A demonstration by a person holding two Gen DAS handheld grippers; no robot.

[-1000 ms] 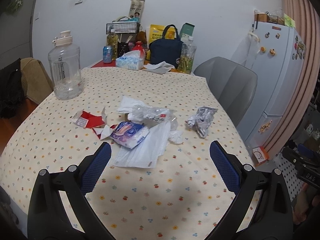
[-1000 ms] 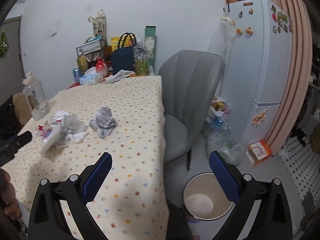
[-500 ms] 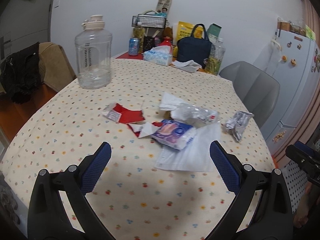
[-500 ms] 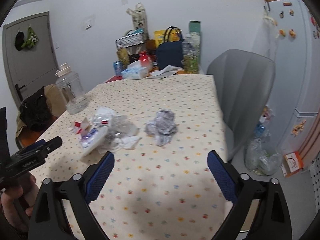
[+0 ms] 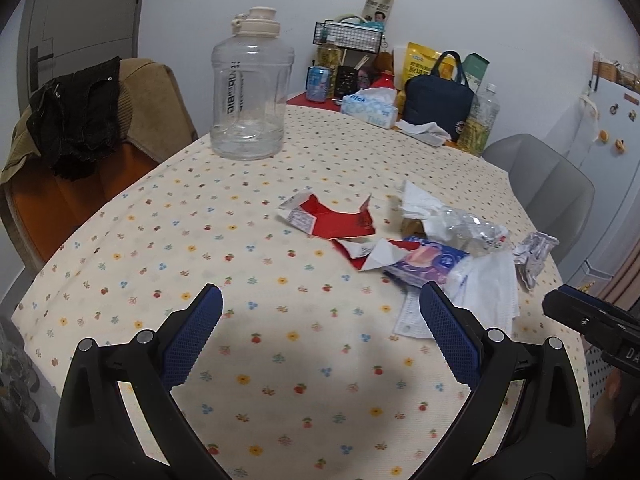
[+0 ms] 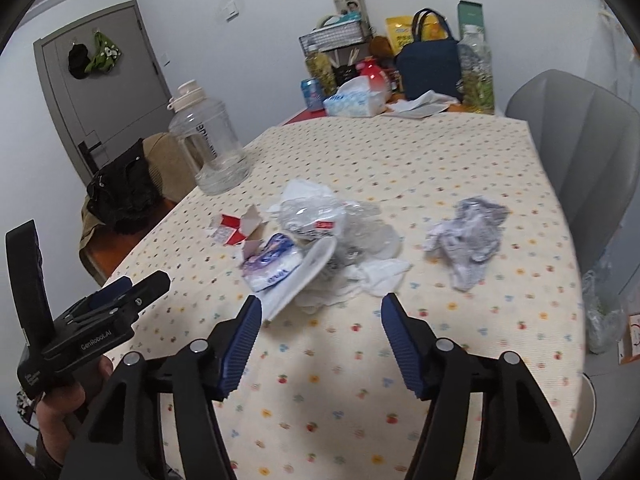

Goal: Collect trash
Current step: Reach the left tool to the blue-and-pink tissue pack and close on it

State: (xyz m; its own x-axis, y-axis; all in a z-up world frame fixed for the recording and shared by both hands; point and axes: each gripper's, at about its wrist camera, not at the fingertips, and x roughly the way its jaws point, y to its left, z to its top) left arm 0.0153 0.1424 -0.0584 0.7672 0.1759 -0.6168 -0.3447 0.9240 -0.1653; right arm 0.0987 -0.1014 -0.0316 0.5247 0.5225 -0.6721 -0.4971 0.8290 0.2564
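Observation:
Trash lies in a loose pile on the dotted tablecloth: torn red-and-white carton pieces, a purple tissue pack, a crushed clear plastic bottle, white tissue and a white plastic sheet, and a crumpled silver wrapper. My left gripper is open and empty above the near table, left of the pile. My right gripper is open and empty just short of the pile, with the silver wrapper to its right. The left gripper also shows in the right wrist view.
A large clear water jug stands at the far left of the table. A tissue box, a navy bag, bottles and a can crowd the far end. A grey chair and a fridge stand on the right, and a brown chair with dark clothes on the left.
Both grippers have swung left toward the table. The right wrist view has left the floor bin and chair and closed in on the pile. Both stay open.

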